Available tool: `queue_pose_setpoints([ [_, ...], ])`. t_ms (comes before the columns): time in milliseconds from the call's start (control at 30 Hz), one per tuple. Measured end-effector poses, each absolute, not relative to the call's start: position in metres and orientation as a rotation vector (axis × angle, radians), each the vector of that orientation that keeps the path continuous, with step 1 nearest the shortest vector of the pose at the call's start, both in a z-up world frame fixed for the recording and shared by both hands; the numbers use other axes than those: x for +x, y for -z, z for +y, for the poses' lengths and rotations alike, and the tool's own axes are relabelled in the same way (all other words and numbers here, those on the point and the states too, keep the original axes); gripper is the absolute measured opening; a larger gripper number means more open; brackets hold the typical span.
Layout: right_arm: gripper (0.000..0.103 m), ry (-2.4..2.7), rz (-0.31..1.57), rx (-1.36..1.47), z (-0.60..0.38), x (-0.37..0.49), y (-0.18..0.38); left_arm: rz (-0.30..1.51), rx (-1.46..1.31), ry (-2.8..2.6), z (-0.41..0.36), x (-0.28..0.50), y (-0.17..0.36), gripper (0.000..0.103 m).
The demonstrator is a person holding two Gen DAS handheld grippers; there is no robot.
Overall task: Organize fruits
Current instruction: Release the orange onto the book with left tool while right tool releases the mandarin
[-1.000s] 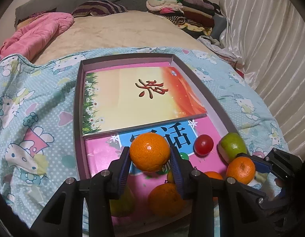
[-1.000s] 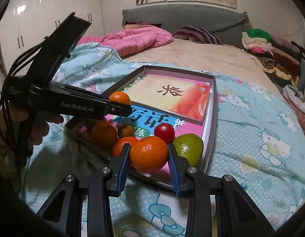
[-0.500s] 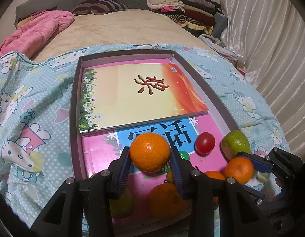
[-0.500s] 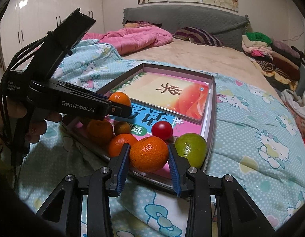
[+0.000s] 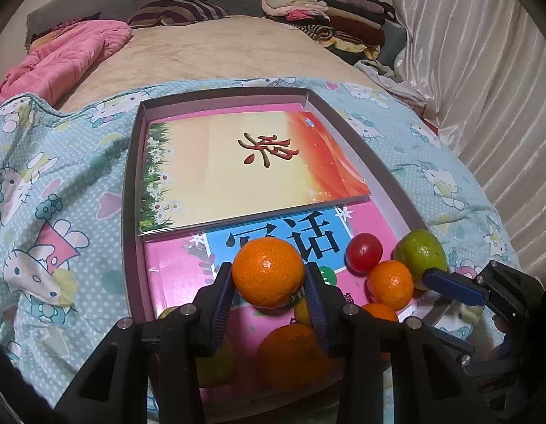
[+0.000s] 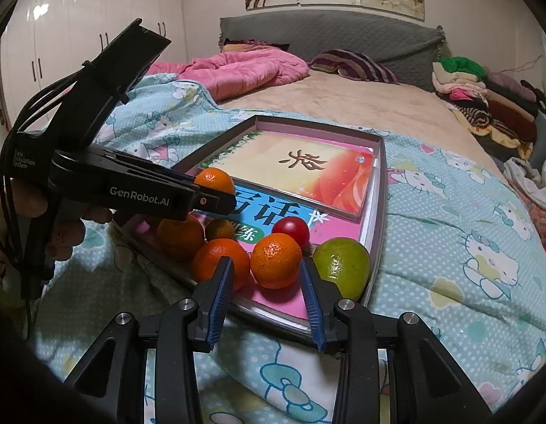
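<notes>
My left gripper (image 5: 269,279) is shut on an orange (image 5: 268,272) and holds it above the near end of a shallow grey box (image 5: 129,183) lined with books; it also shows in the right wrist view (image 6: 216,190). My right gripper (image 6: 265,279) is open, its blue pads apart from a small orange (image 6: 276,260) that rests in the box's near corner. Around it lie a green fruit (image 6: 341,268), a red tomato (image 6: 290,230), and more oranges (image 6: 219,263).
The box lies on a blue cartoon-print blanket (image 6: 449,247) on a bed. A pink quilt (image 6: 244,70) and striped pillow (image 6: 354,63) are at the head. Folded clothes (image 6: 485,99) pile at the right. White curtains (image 5: 485,70) hang beside the bed.
My right gripper has opened and let go of the small orange, which now rests in the box by the green fruit. My left gripper still holds its orange over the box.
</notes>
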State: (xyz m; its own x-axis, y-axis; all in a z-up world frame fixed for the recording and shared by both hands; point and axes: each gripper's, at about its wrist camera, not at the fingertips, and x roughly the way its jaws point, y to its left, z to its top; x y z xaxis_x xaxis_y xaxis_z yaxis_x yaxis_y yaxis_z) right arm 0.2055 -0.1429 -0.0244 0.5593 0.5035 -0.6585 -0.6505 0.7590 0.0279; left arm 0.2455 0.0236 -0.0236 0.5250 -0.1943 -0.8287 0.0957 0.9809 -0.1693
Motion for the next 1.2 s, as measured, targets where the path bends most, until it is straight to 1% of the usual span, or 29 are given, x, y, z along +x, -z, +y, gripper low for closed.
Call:
queue_pose_setpoints([
  [133,0.048,-0.7,0.692,-0.231,-0.142,0.203,0.023,1.003,-0.111,0.172,0.023,0.245,0.023,0.04],
  [633,0.052,-0.697,0.677,-0.22,-0.146,0.2,0.02,0.99,-0.138,0.166,0.028,0.24,0.019,0.041],
  [733,0.052,-0.696,0.675,-0.218,-0.147,0.2,0.02,0.984,-0.136,0.167,0.028,0.238,0.017,0.042],
  [1033,0.056,-0.688,0.66,-0.201,-0.151,0.198,0.016,0.969,-0.137,0.175,0.027,0.228,0.01,0.054],
  [1100,0.056,-0.691,0.653,-0.19,-0.153,0.197,0.014,0.959,-0.133,0.173,0.026,0.225,0.007,0.062],
  [1200,0.058,-0.685,0.649,-0.184,-0.155,0.196,0.013,0.949,-0.127,0.172,0.025,0.221,0.002,0.063],
])
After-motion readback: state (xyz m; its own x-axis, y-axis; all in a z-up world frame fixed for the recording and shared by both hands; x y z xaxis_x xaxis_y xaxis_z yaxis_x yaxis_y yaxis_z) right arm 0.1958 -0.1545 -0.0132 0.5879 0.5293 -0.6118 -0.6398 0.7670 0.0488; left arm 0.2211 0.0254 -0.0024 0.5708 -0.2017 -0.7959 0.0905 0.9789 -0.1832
